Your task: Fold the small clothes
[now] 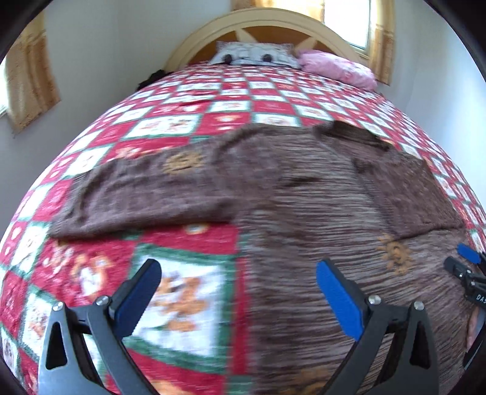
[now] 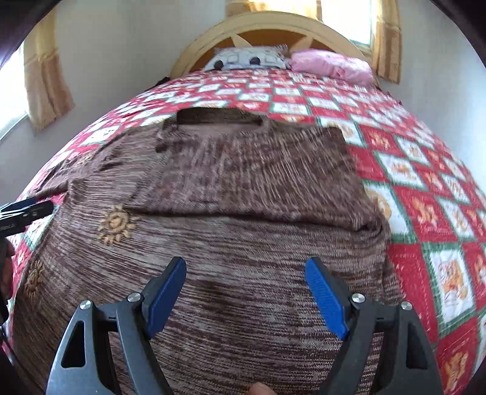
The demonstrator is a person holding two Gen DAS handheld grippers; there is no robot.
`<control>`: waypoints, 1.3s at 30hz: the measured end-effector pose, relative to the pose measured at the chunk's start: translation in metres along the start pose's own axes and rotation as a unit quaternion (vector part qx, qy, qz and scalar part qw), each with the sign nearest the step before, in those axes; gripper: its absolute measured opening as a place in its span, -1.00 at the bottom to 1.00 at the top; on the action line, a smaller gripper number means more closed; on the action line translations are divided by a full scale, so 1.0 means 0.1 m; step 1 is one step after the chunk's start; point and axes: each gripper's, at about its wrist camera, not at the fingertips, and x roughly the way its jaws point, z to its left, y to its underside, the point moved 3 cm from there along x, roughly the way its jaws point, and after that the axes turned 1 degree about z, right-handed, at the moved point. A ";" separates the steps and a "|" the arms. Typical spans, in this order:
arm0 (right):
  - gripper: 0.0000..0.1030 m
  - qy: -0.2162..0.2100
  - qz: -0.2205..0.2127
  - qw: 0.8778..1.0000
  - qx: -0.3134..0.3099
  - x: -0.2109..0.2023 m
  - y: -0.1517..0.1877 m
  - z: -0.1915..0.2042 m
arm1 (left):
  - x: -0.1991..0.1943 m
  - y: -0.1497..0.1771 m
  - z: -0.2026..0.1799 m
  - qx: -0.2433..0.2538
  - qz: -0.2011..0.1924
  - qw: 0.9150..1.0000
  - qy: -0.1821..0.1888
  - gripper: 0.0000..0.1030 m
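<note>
Brown knit sweater partly folded on quilted bed

On the red-and-white patchwork bed point(image 2: 425, 194), the brown striped knit sweater point(image 2: 231, 237) has its right sleeve folded in, left sleeve outstretched; left gripper point(image 1: 240, 300) and right gripper point(image 2: 246, 297) hover, jaws released, empty.

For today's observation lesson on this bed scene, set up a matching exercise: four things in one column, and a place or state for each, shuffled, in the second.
Column A
1. brown sweater
2. pink pillow
3. left sleeve
4. right sleeve

Column B
a. stretched out sideways on the quilt
b. folded across the sweater's body
c. at the headboard, far right
d. lying flat in the middle of the bed

Pairs: 1-d, 2-c, 3-a, 4-b
</note>
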 end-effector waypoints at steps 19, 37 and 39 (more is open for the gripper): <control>0.58 -0.001 -0.012 1.000 -0.007 -0.01 0.04 0.02 | 0.16 0.06 1.78 -0.296 -0.011 0.955 0.023 0.86; 0.58 -0.009 -0.018 1.000 0.001 -0.02 0.03 0.00 | 0.45 -0.12 2.13 -0.367 -0.068 0.926 0.050 -0.34; 0.58 -0.009 -0.018 1.000 0.000 -0.03 0.04 0.00 | 0.52 -0.10 2.20 -0.379 -0.057 0.921 0.071 -0.81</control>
